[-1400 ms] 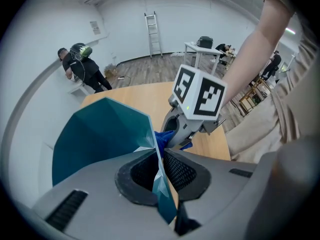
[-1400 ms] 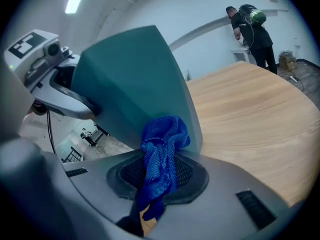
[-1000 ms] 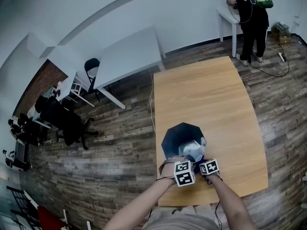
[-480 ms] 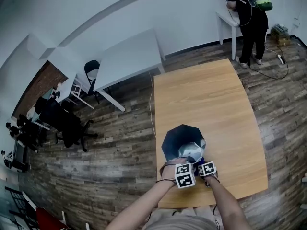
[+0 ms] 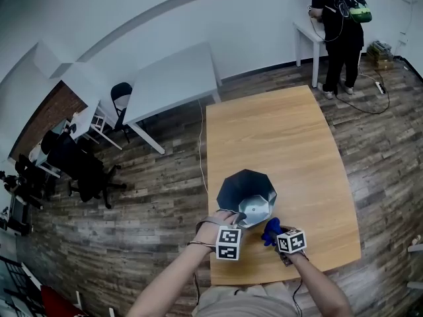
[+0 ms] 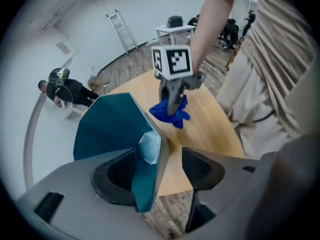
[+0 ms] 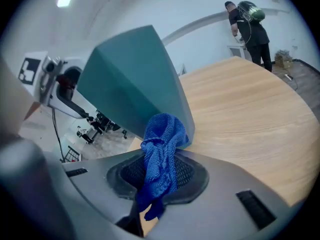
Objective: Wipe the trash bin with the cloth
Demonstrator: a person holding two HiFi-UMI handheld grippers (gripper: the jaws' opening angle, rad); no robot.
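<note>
Left gripper (image 6: 160,168) has just been opening up. Its jaws are wide now, with the teal trash bin's (image 6: 112,129) wall between them but not squeezed. Right gripper (image 7: 160,181) is clamped on the blue cloth (image 7: 162,144), right beside the bin's side. Bin sits at the near end of the wooden table (image 5: 277,131).

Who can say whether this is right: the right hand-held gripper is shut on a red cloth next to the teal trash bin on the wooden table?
One mistake: the cloth is blue, not red, as the right gripper view shows. The right hand-held gripper is shut on it, next to the teal trash bin on the wooden table.
</note>
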